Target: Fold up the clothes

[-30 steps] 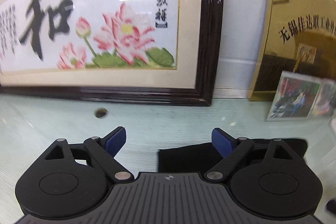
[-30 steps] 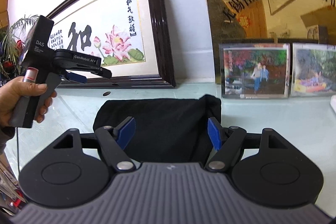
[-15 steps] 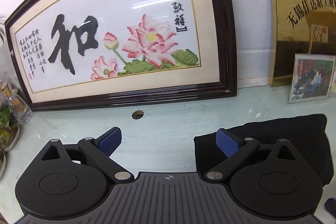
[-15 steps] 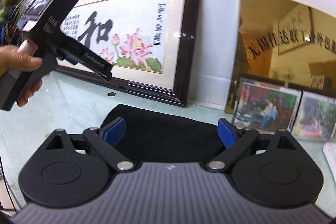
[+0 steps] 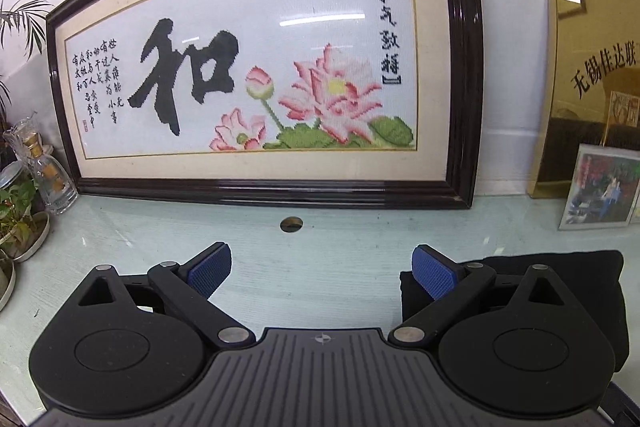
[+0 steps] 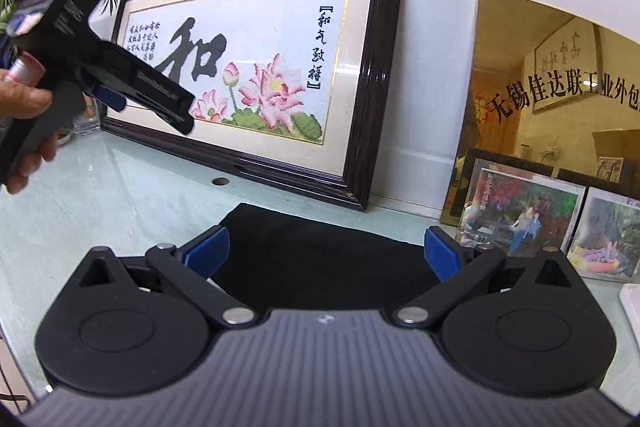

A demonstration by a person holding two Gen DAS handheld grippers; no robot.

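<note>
bare tabletop (image 5: 320, 267) ahead, framed picture (image 5: 260, 67) behind (blocking), bottle (image 5: 48, 175) left

A pale green glass-topped table (image 5: 120, 247) is carrying folded black clothing (image 6: 320, 251), a framed picture (image 5: 260, 67) and photographs (image 6: 520, 219).

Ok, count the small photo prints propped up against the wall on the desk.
2 show. One photo leans on the gold plaque; the second photo stands just right of it, cut by the frame edge, so more may be hidden.

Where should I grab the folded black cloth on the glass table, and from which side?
Probably the black cloth by its left edge, coming in low from the left with the open left tool: it lies flat, and bare table on that side leaves room.
</note>
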